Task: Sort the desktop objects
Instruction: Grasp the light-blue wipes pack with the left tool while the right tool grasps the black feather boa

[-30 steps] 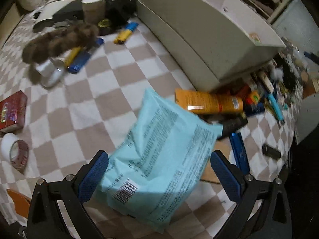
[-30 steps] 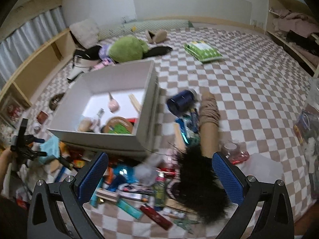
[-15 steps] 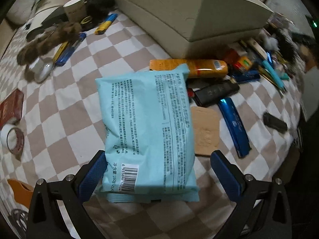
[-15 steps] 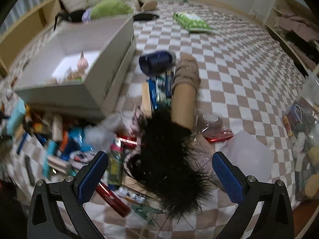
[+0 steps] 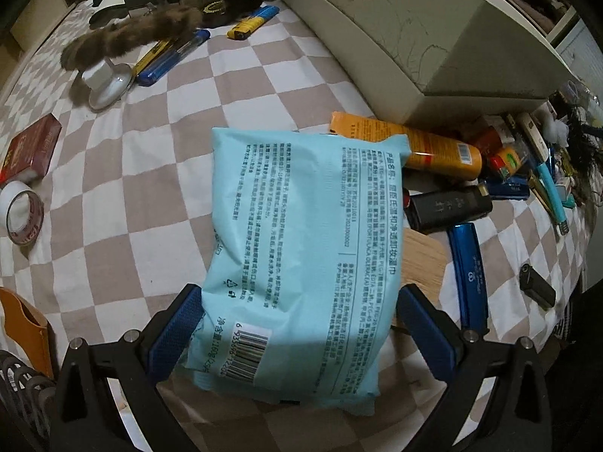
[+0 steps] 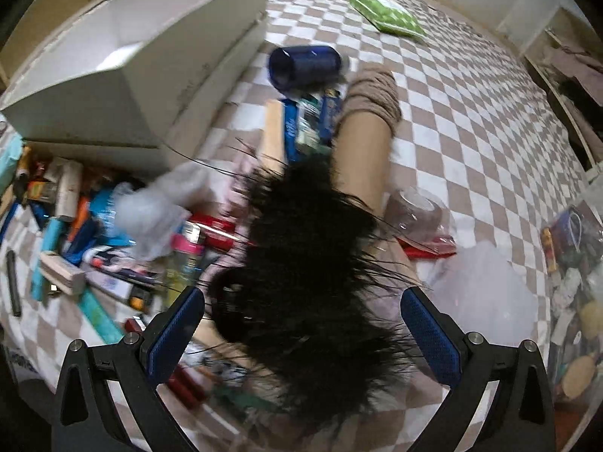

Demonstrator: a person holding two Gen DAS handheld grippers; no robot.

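Right now your left tool (image 5: pixel 297 333) is clamped on a light blue wet-wipes pack (image 5: pixel 301 260), its blue pads pressed against the pack's two long sides near the barcode end at lower centre of the left wrist view. The pack is held printed side up, above the checkered cloth (image 5: pixel 158 173), and its far end overlaps an orange tube (image 5: pixel 426 147) lying just in front of the white box (image 5: pixel 414 22) at upper right. To the right of the pack lie a black lighter-shaped case (image 5: pixel 448 209), a blue pen case (image 5: pixel 469 275) and a tan wooden piece (image 5: pixel 422 263) partly hidden under the pack. At left sit a roll of tape (image 5: pixel 20 213) and a dark red box (image 5: pixel 32 148); at upper left a brown furry item (image 5: pixel 128 37) rests beside blue and yellow pens (image 5: pixel 169 58).

Your right tool (image 6: pixel 301 333) is spread wide, its pads apart on either side of a black feathery tuft (image 6: pixel 305 263) in the lower centre of the right wrist view; whether they touch it you cannot tell. Beyond the tuft lie a tan cardboard tube (image 6: pixel 363 143) wound with cord and a dark blue cup (image 6: pixel 303 66) on its side. The white box (image 6: pixel 143 49) fills the upper left, with a blurred heap of small items (image 6: pixel 94 226) below it, and a green packet (image 6: pixel 388 17) lies at upper right.
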